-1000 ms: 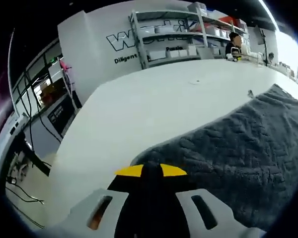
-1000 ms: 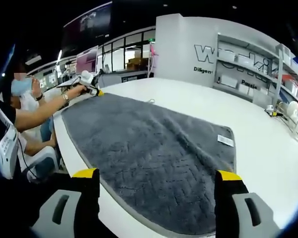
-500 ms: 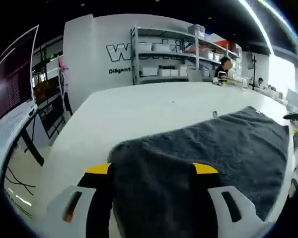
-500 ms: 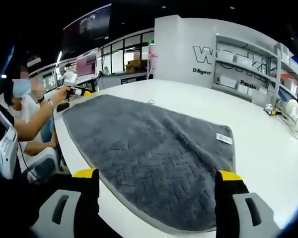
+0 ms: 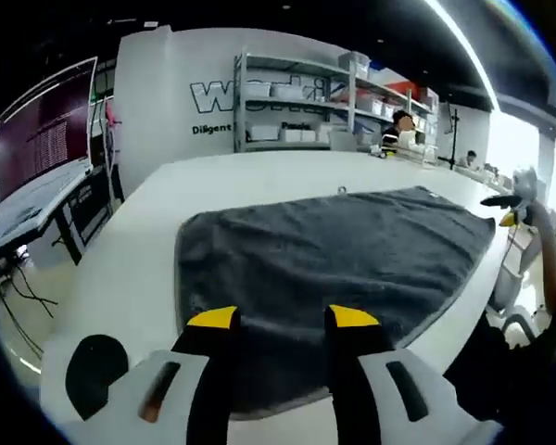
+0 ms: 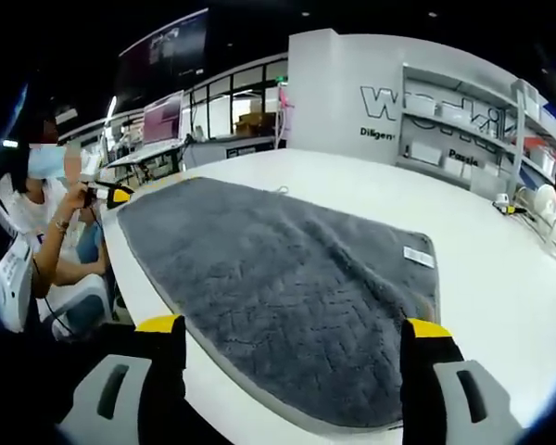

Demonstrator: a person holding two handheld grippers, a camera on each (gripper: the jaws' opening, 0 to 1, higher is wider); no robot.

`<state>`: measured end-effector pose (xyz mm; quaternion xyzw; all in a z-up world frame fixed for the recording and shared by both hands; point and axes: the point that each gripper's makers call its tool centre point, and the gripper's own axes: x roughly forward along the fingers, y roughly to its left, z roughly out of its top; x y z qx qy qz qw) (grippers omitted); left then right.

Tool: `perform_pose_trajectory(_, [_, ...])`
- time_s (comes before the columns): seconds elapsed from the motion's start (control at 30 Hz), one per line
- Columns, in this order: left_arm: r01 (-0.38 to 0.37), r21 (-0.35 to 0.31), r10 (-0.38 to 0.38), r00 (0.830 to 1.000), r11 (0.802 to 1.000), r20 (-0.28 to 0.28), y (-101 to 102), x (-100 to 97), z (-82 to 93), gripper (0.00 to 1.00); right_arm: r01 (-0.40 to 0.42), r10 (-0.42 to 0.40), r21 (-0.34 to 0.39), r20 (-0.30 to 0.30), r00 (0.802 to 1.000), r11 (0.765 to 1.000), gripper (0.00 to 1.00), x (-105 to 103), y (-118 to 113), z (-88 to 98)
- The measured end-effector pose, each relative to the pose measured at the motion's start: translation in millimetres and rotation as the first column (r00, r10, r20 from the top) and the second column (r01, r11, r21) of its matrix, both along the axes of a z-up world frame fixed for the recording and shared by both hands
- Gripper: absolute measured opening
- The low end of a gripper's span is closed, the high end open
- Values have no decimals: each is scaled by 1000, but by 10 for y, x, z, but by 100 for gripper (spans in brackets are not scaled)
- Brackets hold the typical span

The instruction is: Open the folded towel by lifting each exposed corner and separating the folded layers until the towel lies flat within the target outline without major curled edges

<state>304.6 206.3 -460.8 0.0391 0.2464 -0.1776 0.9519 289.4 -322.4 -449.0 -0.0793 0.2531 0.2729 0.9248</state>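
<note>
Towel (image 6: 278, 297) is spread out on the white table (image 6: 500, 287), single dark grey layer, near long edge running along the table's front edge. White label (image 6: 417, 257) sits near the far right corner in the right gripper view. Surface has some low ripples across the middle; edges look flat, no curl that I can make out. No outline visible on the tabletop.

Your left gripper (image 5: 280, 320) hovers above the towel's near edge in the left gripper view, jaws a narrow gap apart, nothing between them. From the right gripper view you hold it up off the table's left end (image 6: 111, 194).

Your right gripper (image 6: 292, 345) has its jaws wide apart, empty, over the near edge of the towel; it also shows at the right side of the left gripper view (image 5: 514, 209).

Shelving rack (image 5: 306, 111) with bins stands against the white lettered wall (image 5: 167, 102) behind the table.
</note>
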Motion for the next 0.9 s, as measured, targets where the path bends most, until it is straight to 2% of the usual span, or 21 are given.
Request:
perform_pose_trajectory(0.17, [-26,51,27,999,998,-35,155,-107,-129,31,-3,3,0,-1,1000,1000,98,14,11,2])
perform_pose_trajectory(0.27, [-41,49,43,998,998,-42,229,-102,-179,23,-2,2,-5,-3,1000,1000,98,16,15,-2])
perform_pose_trajectory(0.43, [-67,104,75,994,992,-77,386,-105,-313,15,-1,1,-11,-3,1000,1000,98,5,35,-2])
perform_pose_trajectory(0.5, [-65,100,73,994,993,-76,388,-112,-325,13,0,0,-13,-3,1000,1000,98,-3,40,-2])
perform_pose_trajectory(0.57, [-57,99,64,995,993,-73,357,-118,-331,7,3,-3,-14,-4,1000,1000,98,-4,33,-3])
perform_pose_trajectory(0.6, [-38,125,46,997,991,-67,355,-123,-332,4,3,-3,-15,-5,1000,1000,98,-5,32,-3])
perform_pose_trajectory(0.9, [-42,156,55,995,987,-84,385,-169,-333,3,20,-20,-22,-5,1000,1000,98,-28,-22,15])
